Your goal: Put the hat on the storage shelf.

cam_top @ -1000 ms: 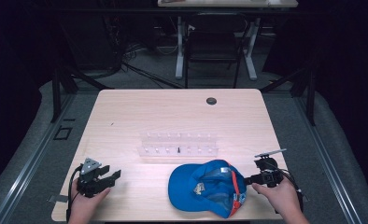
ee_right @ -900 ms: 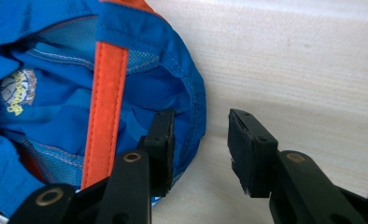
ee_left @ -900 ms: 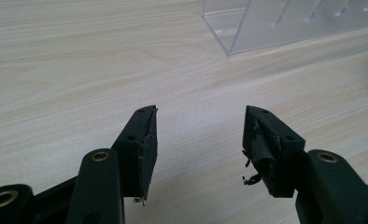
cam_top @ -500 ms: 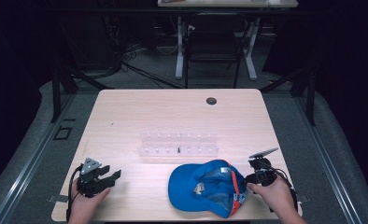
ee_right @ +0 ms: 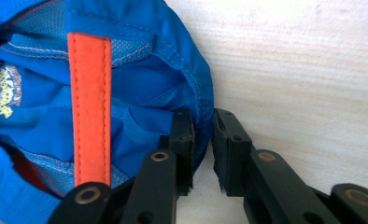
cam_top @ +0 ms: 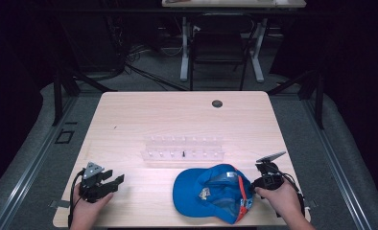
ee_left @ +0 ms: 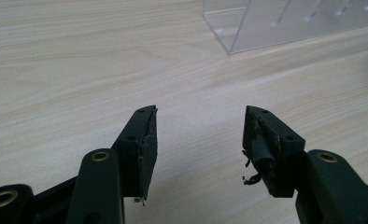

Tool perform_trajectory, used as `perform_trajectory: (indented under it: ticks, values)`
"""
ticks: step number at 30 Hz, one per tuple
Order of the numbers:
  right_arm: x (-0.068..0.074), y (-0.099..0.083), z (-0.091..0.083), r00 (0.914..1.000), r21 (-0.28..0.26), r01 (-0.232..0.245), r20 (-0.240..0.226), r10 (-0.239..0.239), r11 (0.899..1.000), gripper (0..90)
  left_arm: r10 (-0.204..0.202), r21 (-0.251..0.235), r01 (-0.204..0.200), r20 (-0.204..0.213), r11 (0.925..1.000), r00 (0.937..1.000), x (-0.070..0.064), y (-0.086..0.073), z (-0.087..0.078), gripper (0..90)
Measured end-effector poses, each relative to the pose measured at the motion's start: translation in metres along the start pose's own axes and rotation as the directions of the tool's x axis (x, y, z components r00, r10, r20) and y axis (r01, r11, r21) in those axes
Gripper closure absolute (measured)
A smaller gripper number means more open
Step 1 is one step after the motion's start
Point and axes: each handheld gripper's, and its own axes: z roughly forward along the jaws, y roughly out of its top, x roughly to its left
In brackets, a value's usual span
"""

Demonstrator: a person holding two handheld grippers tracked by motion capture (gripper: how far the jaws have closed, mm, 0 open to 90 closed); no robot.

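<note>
Left gripper (cam_top: pixel 114 181) is held low over the bare surface (cam_top: pixel 144 115), jaws apart and nothing between them, well clear of the clear rack (cam_top: pixel 183 148). Blue cap (cam_top: pixel 211 192) lies upturned at the near edge, right of centre. Right gripper (ee_right: pixel 202 140) is closed on its rim, so the grasp is judged made, with lifting or moving still left.

On the worktop (cam_top: pixel 129 120) the cap (cam_top: pixel 211 191) lies near the front edge, right of centre. The clear rack (cam_top: pixel 183 148) stands just behind it. The left gripper (cam_top: pixel 111 182) rests far to the left, the right gripper (cam_top: pixel 255 184) at the cap's right edge.
</note>
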Motion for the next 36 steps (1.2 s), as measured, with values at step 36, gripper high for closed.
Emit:
perform_trajectory:
  ticks: [36]
  values:
    - [-0.008, 0.012, -0.043, 0.9840, 0.045, -0.106, -0.139, 0.112, 0.993, 90.0, 0.002, 0.005, -0.002, -0.004, 1.0000, 1.0000, 0.000, 0.000, -0.001, 45.4]
